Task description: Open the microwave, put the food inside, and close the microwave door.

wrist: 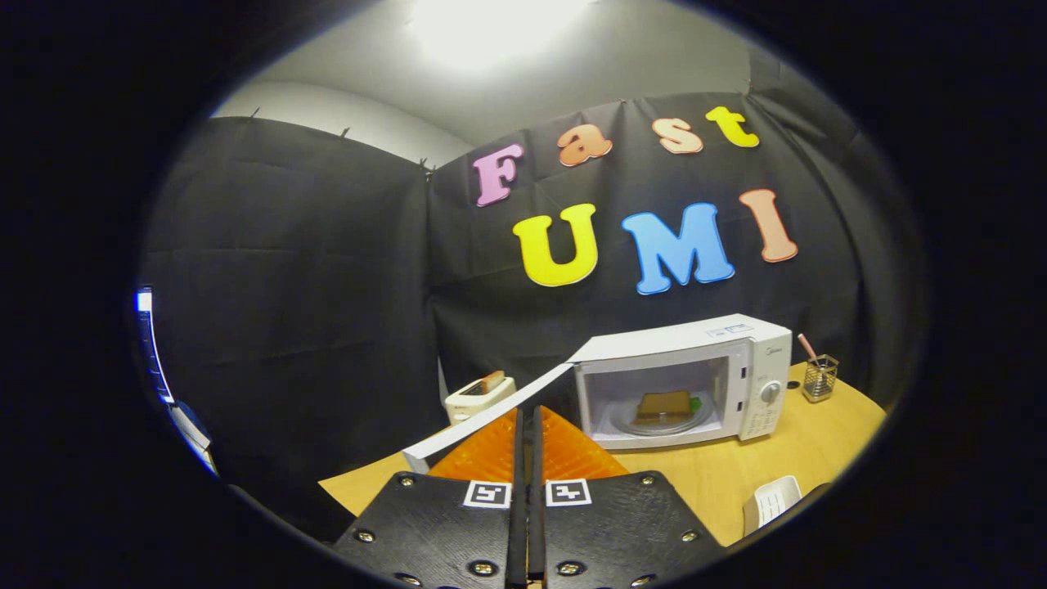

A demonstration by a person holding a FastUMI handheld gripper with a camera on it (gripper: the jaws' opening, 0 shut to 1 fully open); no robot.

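The gripper (527, 425) has its fingers pressed together, holding nothing, their tips just behind the edge of the microwave door (491, 415), which stands swung wide open. Beyond them the white microwave (695, 376) sits on the wooden table (802, 458) with the food (664, 405) (a brown slab) resting on its glass plate (662, 421). A toaster (478, 394) stands to the microwave's left and a wire cup (820, 378) to its right.

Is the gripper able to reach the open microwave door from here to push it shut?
Probably yes. The door stands wide open, its edge just ahead of the closed gripper, with nothing between them. The food already sits inside the microwave.
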